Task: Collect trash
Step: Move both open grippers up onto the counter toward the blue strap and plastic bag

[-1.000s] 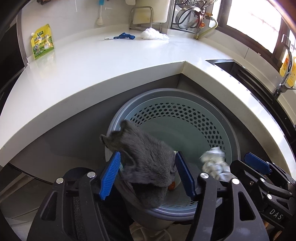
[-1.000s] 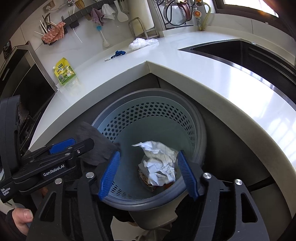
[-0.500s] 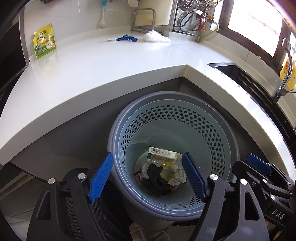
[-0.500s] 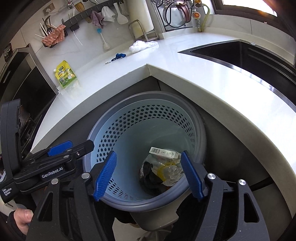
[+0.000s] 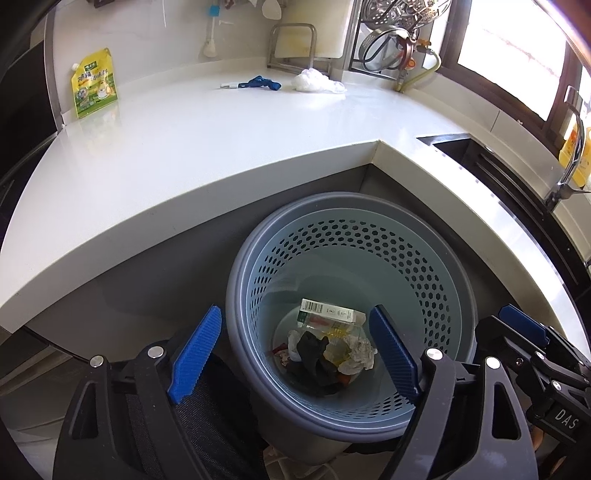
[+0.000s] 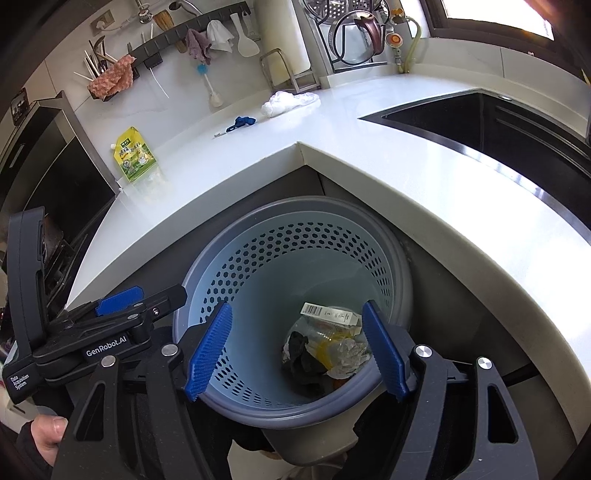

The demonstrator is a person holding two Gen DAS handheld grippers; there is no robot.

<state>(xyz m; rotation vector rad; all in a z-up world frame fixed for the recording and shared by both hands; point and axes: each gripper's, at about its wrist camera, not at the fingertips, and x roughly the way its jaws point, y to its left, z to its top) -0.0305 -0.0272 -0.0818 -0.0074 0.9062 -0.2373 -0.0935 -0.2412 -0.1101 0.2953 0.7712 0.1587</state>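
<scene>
Grey perforated plastic bin point(image 5: 439, 280) is holding dark rag point(image 5: 314, 356), crumpled paper point(image 5: 360, 354), carton; both grippers, left point(image 5: 295, 350) & right point(image 6: 295, 347), hanging wide, empty. White wad point(image 5: 317, 81), blue scrap point(image 5: 262, 83) waiting on countertop point(image 5: 207, 147).

A home kitchen: a white corner countertop point(image 6: 424, 192) with a dark sink point(image 6: 491, 122), a dish rack point(image 6: 354, 33) and utensils hung on a wall rail point(image 6: 173, 40).

White corner countertop point(image 5: 207, 147) under a tiled wall point(image 6: 177, 92), bright window point(image 5: 517, 62) at right
</scene>
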